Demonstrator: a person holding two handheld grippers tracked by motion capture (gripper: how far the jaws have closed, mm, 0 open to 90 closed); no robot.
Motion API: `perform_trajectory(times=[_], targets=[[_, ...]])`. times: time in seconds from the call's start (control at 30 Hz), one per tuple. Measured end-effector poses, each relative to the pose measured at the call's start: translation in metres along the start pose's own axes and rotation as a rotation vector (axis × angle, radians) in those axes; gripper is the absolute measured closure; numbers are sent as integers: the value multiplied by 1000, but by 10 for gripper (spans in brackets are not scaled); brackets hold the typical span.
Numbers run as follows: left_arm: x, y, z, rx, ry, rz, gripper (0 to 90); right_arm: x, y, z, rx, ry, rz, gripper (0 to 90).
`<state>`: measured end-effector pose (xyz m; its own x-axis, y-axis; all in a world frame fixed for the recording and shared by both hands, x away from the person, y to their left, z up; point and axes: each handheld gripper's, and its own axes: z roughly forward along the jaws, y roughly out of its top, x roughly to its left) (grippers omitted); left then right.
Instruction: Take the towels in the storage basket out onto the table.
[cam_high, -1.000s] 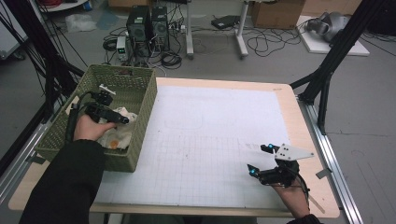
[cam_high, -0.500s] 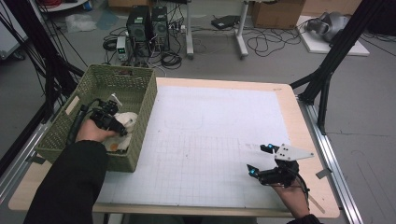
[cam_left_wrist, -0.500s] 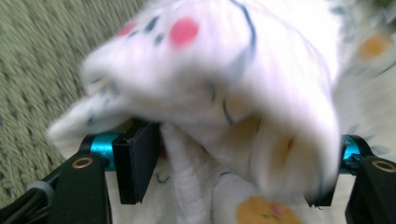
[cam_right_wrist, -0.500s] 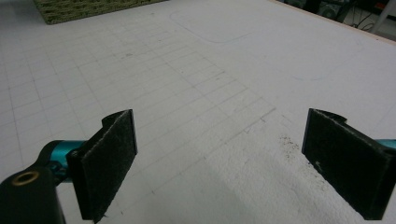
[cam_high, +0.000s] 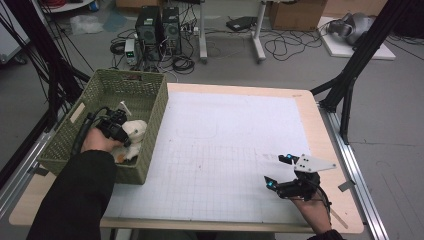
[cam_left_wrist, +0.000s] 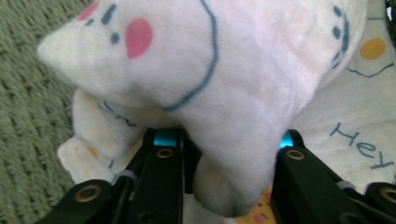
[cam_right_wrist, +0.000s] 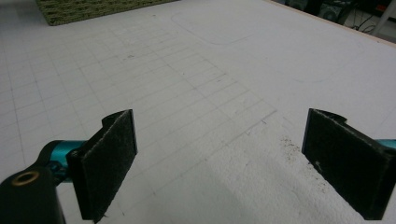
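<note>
left gripper (cam_high: 117, 131) down in the green basket (cam_high: 152, 107) — jaws just closed, clenched on the white printed cloth (cam_left_wrist: 243, 93); right gripper (cam_high: 280, 172) jaws wide apart over the surface (cam_high: 225, 140).

Left gripper (cam_high: 119, 131) is held low at the left by a dark-sleeved arm, jaws just closed in and clamped. Right gripper (cam_high: 280, 172) is held level near the table's right, jaws spread wide.
</note>
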<state>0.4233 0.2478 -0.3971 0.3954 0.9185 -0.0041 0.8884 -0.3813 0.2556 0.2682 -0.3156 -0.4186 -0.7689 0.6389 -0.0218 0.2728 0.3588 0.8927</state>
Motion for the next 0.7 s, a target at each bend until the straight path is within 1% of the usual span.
perform_trajectory(times=[0.07, 0.1, 0.13, 0.17, 0.2, 0.23, 0.27, 0.3, 0.43, 0.53, 0.57, 0.6, 0.63, 0.67, 0.7], targets=[[0, 0, -2, -9, 1, -2, 769, 0, 0, -1, -5, -1, 3, 95], [2, -1, -6, -43, -12, -13, 772, 0, 0, -1, -4, -2, 3, 95], [2, -1, -6, -43, -12, -13, 776, 0, 0, -1, -4, -2, 3, 95], [3, -2, -11, -82, -33, -31, 778, -1, 0, -1, -6, -5, 1, 95], [4, -3, -13, -102, -40, -42, 780, -1, 0, -1, -7, -6, -1, 95], [4, -3, -13, -102, -40, -42, 782, -1, 0, -1, -5, -4, 1, 95], [6, -5, -17, -122, -61, -57, 783, 0, 0, -2, -5, -4, 2, 95], [6, -5, -17, -122, -61, -57, 784, 0, 0, -2, -5, -4, 0, 95], [10, -9, -22, -151, -76, -79, 786, 0, 0, -2, -5, -5, 3, 95], [12, -11, -28, -181, -87, -95, 788, 0, 1, -2, -6, -5, 2, 95], [14, -12, -31, -198, -101, -103, 788, 0, 1, -2, -6, -4, 3, 95], [15, -13, -33, -206, -106, -109, 788, 0, 1, -2, -6, -5, 2, 95], [15, -13, -33, -206, -106, -109, 788, 0, 1, -2, -7, -5, 3, 95], [16, -14, -36, -221, -115, -112, 788, 0, 1, -2, -8, -5, 4, 95], [16, -14, -36, -221, -115, -112, 788, 0, 1, -2, -7, -5, 3, 95]])
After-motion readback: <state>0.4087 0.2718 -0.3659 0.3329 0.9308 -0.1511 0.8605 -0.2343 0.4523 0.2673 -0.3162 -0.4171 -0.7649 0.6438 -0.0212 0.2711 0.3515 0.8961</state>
